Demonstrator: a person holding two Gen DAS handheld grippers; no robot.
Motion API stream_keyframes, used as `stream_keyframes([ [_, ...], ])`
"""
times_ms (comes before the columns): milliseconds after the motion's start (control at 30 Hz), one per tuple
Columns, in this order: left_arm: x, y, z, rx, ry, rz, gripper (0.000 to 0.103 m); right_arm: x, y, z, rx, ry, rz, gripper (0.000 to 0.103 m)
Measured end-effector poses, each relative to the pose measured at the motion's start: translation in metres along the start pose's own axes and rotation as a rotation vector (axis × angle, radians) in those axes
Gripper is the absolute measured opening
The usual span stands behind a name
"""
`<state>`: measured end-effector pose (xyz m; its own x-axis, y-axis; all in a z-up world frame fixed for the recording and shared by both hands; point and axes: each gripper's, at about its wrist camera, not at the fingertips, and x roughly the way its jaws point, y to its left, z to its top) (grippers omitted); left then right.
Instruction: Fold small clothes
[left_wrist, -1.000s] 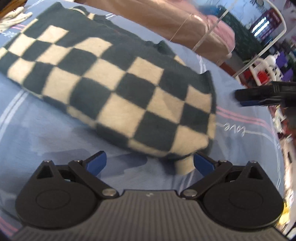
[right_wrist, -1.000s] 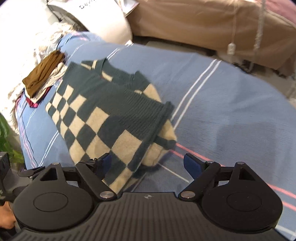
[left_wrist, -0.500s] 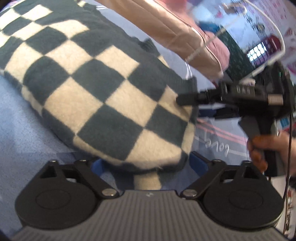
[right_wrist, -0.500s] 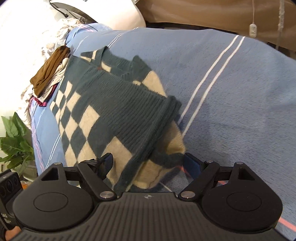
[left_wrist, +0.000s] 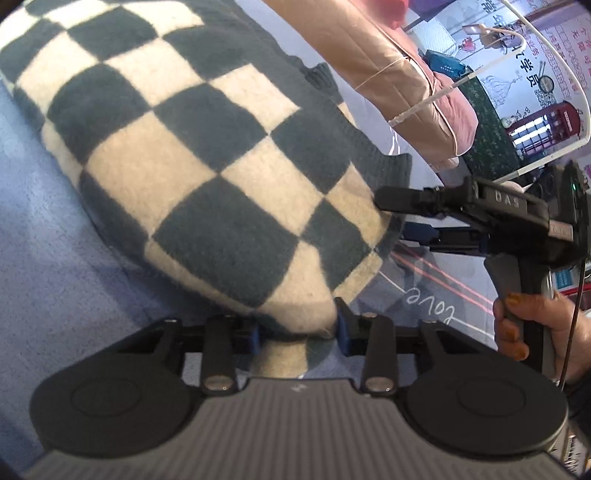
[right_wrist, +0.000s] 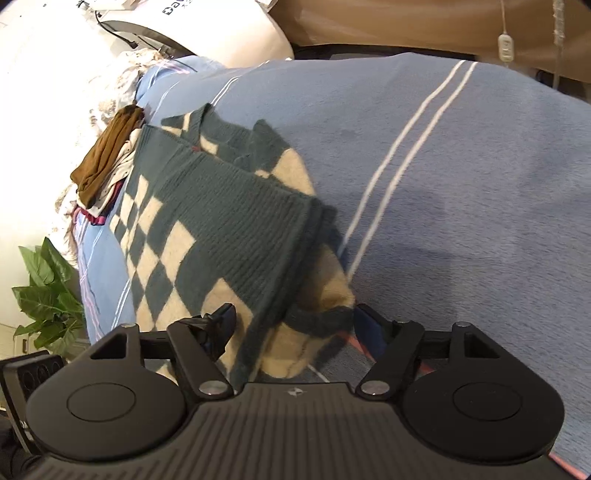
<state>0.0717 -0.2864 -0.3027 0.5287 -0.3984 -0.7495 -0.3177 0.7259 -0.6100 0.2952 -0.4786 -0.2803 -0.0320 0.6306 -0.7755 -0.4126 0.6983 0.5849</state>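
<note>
Checked sweater (left_wrist: 207, 155) lies folded on the blue blanket (left_wrist: 44, 258). Left gripper (left_wrist: 297, 334) is closing, its blue pads (left_wrist: 341, 330) nipping the near corner of the knit. Right gripper (right_wrist: 291, 325) stands apart, straddling the other corner, pads not pressing yet. A hand (left_wrist: 532, 332) grips its handle

sweater (right_wrist: 207, 236): 1 | blanket (right_wrist: 461, 206): 1 | grippers: 2 | hand (left_wrist: 535, 332): 1 | plant (right_wrist: 48, 295): 1 | clothes pile (right_wrist: 107, 162): perhaps 1

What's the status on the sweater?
Left gripper closing on sweater corner. Right gripper open, straddling the other corner. Nothing in the way on the bed.
</note>
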Motion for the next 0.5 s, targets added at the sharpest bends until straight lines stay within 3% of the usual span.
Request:
stream_keyframes([
  [200,0.008,-0.007,0.005,0.037,0.026,0.022,0.034,-0.011,-0.003,-0.007,0.037,-0.054,-0.068,0.103],
  [433,0.01,-0.016,0.007,0.096,0.054,0.069,0.038,0.007,-0.013,-0.004,0.153,-0.063,0.063,0.103],
  [500,0.01,-0.017,0.008,0.107,0.059,0.074,0.036,0.012,-0.013,-0.003,0.182,-0.067,0.047,0.098],
])
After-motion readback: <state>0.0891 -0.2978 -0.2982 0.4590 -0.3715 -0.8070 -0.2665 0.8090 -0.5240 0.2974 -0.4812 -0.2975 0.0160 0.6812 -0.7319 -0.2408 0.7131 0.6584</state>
